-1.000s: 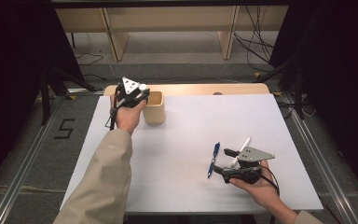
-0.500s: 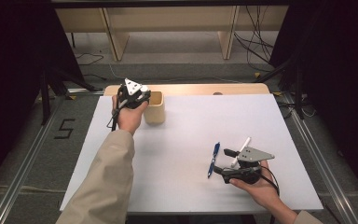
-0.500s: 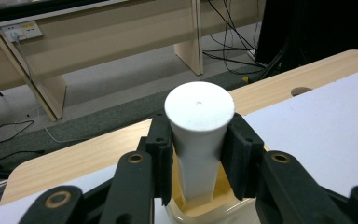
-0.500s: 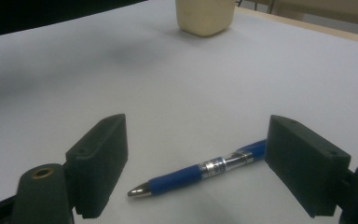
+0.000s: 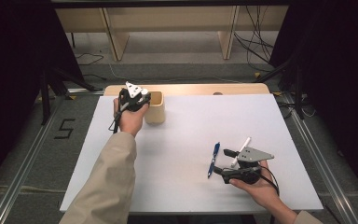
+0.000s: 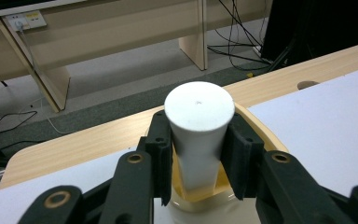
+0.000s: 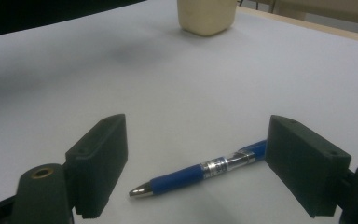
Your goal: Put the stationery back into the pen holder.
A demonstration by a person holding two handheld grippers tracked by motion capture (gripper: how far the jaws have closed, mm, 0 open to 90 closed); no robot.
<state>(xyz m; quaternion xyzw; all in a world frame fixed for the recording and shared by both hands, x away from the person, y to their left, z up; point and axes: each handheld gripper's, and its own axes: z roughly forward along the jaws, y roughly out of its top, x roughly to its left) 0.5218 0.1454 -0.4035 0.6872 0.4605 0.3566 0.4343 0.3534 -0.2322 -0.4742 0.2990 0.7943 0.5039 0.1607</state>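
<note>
White cylinder's (image 6: 199, 135) foot inside cup (image 6: 261, 133)

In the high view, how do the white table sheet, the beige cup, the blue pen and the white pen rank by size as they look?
1. white table sheet
2. beige cup
3. blue pen and white pen: about equal; the white pen is partly hidden by the right claw, so unsure.

So the counter (image 5: 261, 116) is a light wooden top with a big white sheet (image 5: 182, 154) covering nearly all of it, just a strip of wood showing along the far edge. Sitting on the sheet near the far left is a cream cup (image 5: 155, 108). Closer to the near right there's a blue pen (image 5: 213, 159), and a white pen (image 5: 243, 146) lying just beside it.
</note>
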